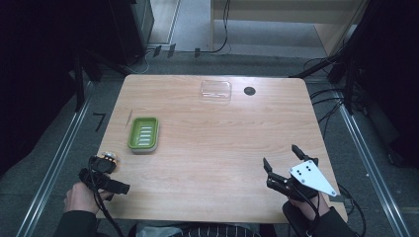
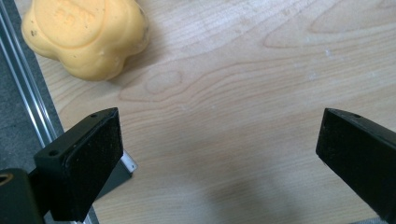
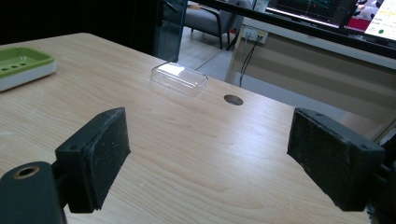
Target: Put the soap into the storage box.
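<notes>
The table (image 1: 212,148) is of light wood with a wavy brown grain, and it has one small dark round hole (image 1: 249,91). The soap dish (image 1: 143,134) is bright green on a white base, the lumpy soap (image 2: 86,35) is yellow-orange, and the small lid (image 1: 216,91) is clear. Both grippers have black jaws, and the right gripper (image 1: 282,159) carries a grey plate with small black dots.

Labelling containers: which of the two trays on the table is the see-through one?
The clear tray at the table's far edge, beside the round hole. The other, the green tray, is opaque and sits nearer the left side.
</notes>
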{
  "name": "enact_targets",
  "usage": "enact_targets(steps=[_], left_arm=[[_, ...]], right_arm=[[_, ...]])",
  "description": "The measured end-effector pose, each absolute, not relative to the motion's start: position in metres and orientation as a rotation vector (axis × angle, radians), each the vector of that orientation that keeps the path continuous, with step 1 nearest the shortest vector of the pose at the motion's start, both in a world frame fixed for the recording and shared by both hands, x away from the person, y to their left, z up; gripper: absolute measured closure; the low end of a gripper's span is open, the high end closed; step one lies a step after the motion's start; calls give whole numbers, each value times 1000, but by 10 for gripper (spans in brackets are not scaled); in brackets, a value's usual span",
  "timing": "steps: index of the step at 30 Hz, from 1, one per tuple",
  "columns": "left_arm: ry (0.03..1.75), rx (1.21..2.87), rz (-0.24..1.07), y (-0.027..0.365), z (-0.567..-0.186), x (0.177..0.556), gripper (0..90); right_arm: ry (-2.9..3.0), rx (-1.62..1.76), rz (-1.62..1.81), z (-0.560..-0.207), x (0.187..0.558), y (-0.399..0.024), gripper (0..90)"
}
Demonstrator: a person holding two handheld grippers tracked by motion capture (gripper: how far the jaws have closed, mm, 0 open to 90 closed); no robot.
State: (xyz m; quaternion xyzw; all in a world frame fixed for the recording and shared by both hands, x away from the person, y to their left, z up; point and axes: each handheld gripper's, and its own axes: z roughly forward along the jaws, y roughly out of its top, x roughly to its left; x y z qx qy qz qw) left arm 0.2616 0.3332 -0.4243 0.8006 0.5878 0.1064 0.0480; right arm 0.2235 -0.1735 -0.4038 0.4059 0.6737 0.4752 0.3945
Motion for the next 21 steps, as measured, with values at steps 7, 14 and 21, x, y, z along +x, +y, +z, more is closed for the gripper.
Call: enact_targets(steps=[7, 14, 21], left_arm=[[1807, 2414, 343, 338, -423, 268, 7], [1824, 2384, 337, 344, -422, 275, 7], [1827, 2368, 323, 347, -423, 284, 5]], right_arm=[[1710, 1031, 1200, -404, 224, -173, 133], [1715, 1027, 1196, -404, 223, -172, 133], [1714, 1027, 1199, -404, 223, -173, 133]])
